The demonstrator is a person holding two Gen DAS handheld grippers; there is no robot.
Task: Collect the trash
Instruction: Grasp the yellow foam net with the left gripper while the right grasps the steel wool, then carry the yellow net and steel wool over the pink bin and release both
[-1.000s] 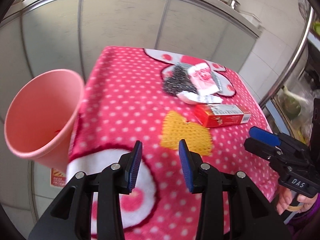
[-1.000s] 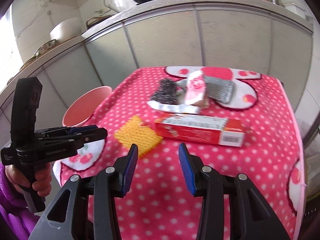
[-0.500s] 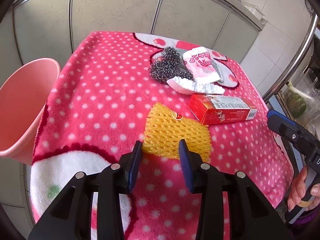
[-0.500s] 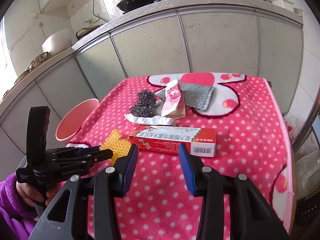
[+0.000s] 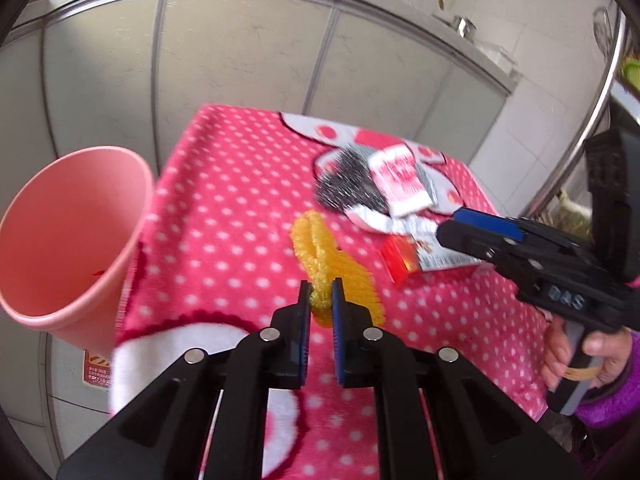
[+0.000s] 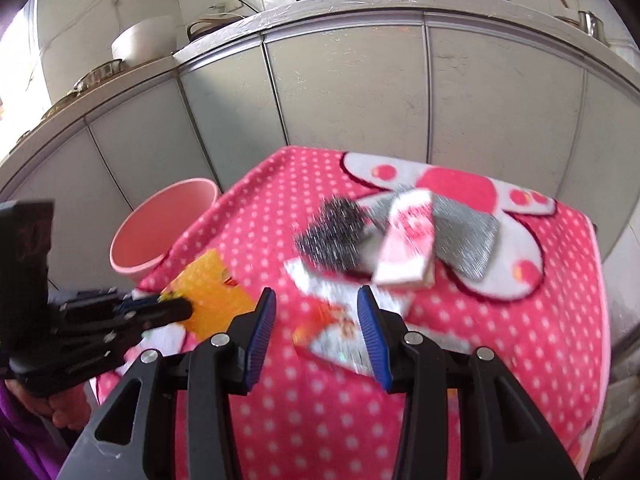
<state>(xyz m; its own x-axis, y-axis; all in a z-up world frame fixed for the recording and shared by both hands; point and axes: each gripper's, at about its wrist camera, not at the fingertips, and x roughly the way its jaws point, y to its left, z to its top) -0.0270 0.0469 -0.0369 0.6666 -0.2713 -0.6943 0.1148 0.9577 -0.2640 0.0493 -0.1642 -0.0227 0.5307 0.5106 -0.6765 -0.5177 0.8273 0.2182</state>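
Note:
A yellow foam net (image 5: 320, 248) lies on the pink dotted blanket (image 5: 224, 200). My left gripper (image 5: 321, 286) is closing on its near edge, which is pinched between the blue pads; the right wrist view shows the same net (image 6: 212, 296). My right gripper (image 6: 317, 292) stands open just above a red carton (image 6: 332, 330), whose end lies between the fingers without touching the pads. Behind them are a steel wool ball (image 6: 332, 236), a red-and-white packet (image 6: 408, 244) and a crumpled white wrapper (image 6: 320, 280). A pink bin (image 5: 68, 240) stands off the table's left edge.
A silver scouring cloth (image 6: 464, 236) lies under the packet at the back. Grey cabinet doors (image 6: 352, 92) close off the far side, with pans on the counter above. A metal rail (image 5: 592, 112) runs along the right. A hand in a purple sleeve (image 5: 600, 360) holds the right gripper.
The left jaws have gone from wide apart to pinching the yellow net's edge. The right gripper has moved forward over the red carton, its jaws unchanged.

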